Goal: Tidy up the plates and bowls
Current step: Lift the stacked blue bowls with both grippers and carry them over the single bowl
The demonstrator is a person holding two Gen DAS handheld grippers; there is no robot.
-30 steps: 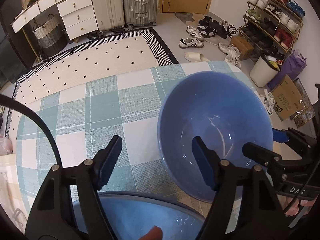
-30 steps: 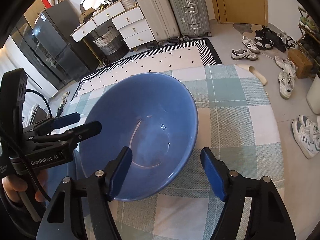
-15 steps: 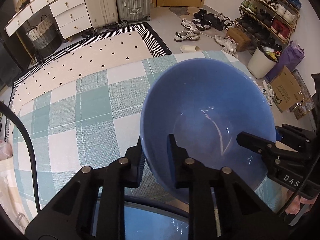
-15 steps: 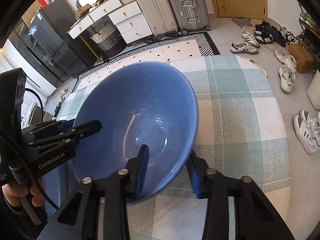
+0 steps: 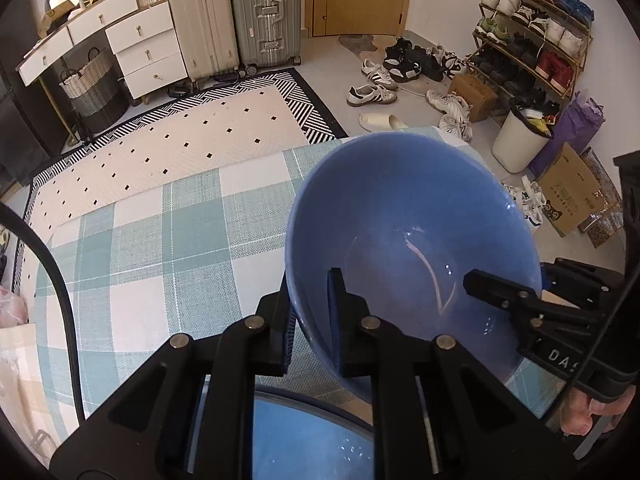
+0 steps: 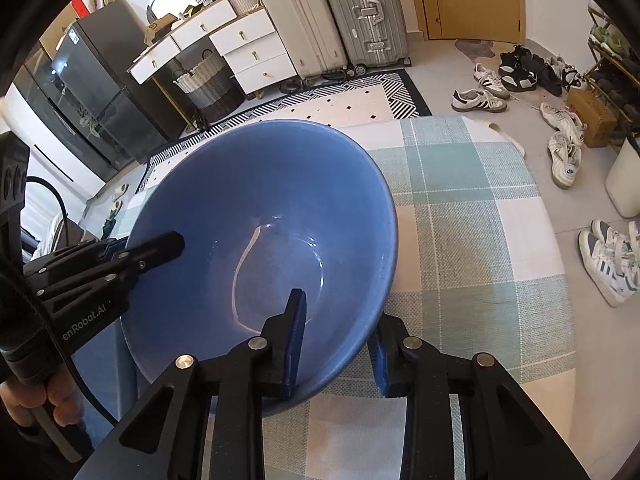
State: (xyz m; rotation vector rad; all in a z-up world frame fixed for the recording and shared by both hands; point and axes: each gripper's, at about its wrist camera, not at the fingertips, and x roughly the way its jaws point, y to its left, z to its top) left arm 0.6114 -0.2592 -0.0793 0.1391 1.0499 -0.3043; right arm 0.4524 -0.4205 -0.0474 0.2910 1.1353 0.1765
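Observation:
A large blue bowl (image 5: 412, 240) (image 6: 272, 216) sits between both grippers on the checked tablecloth (image 5: 160, 248). My left gripper (image 5: 310, 320) is shut on the bowl's near-left rim, one pad inside the wall and one outside. On the opposite rim, my right gripper (image 6: 338, 348) has its jaws closing, with the wall pinched between its blue pads (image 6: 296, 332). Each gripper also shows in the other's view, the right gripper (image 5: 500, 292) and the left gripper (image 6: 160, 248). A second blue dish (image 5: 304, 440) lies just below the bowl, near the left gripper's body.
The table's far edge (image 5: 248, 160) drops to a patterned rug (image 5: 192, 128). Suitcases (image 5: 264, 12), white drawers, scattered shoes (image 6: 480, 98), a shoe rack and a white bin (image 5: 520, 144) stand on the floor beyond. A hand (image 6: 32, 396) holds the left gripper's handle.
Both grippers went from wide open around the bowl's rim to closed on it. The bowl now fills more of both views.

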